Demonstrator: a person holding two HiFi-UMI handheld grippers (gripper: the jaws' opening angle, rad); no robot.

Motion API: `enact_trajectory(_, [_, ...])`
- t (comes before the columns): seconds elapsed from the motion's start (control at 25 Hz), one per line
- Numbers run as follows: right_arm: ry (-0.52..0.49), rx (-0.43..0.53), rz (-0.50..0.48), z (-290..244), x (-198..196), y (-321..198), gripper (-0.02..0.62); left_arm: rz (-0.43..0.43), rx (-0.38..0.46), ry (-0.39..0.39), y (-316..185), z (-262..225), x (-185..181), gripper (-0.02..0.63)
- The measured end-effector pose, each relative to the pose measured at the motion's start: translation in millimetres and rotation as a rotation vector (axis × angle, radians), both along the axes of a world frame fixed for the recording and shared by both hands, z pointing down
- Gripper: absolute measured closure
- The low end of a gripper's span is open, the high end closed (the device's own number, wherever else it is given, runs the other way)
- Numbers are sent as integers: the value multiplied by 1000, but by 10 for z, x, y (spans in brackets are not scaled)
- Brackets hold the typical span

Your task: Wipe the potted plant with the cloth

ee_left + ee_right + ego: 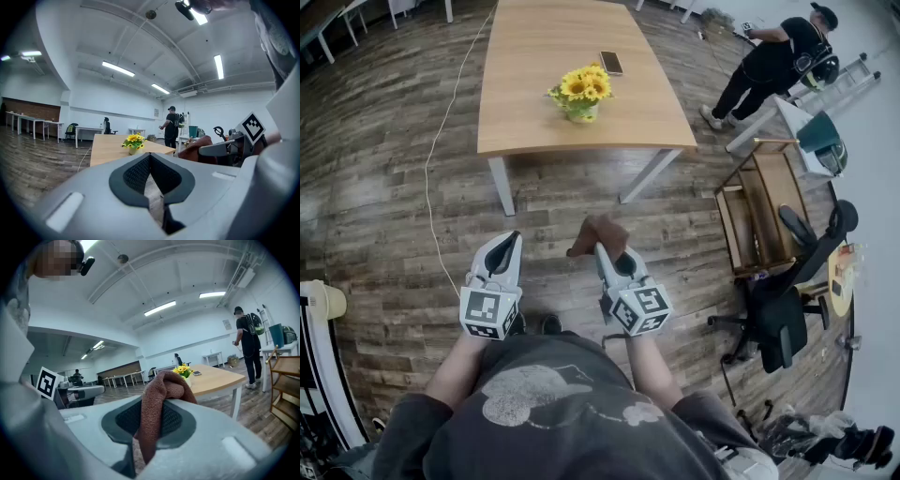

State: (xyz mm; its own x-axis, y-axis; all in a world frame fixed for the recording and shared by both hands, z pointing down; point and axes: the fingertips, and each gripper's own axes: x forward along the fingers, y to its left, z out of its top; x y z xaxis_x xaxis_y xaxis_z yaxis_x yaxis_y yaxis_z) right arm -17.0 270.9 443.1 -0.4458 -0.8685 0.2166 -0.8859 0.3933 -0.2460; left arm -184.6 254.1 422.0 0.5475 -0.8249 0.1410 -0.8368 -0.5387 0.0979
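Person [553, 412] facing table [534, 56] w/ potted plant [581, 92].
R gripper [602, 251] clamped on brown cloth [598, 232]; L gripper [510, 240] jaws together, empty; both well short of the table.

On the table [530, 108], potted plant [580, 92] before phone [611, 63].

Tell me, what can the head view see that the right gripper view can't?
Only the head view shows the nearby black office chair and the white cable lying on the floor. Only the right gripper view shows the ceiling lights and a far row of tables. Both show the wooden table with the potted plant on it, the person in black, and the brown cloth pinched in the right tool.
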Motion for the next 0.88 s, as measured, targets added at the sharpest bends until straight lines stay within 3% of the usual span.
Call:
enact_trajectory(0.68, [-1, 1, 17, 33, 57, 37, 543, -3, -15, 4, 93, 45, 67, 588])
enact_trajectory(0.88, [-95, 54, 70, -59, 226, 48, 543, -20, -21, -2, 53, 105, 79, 588])
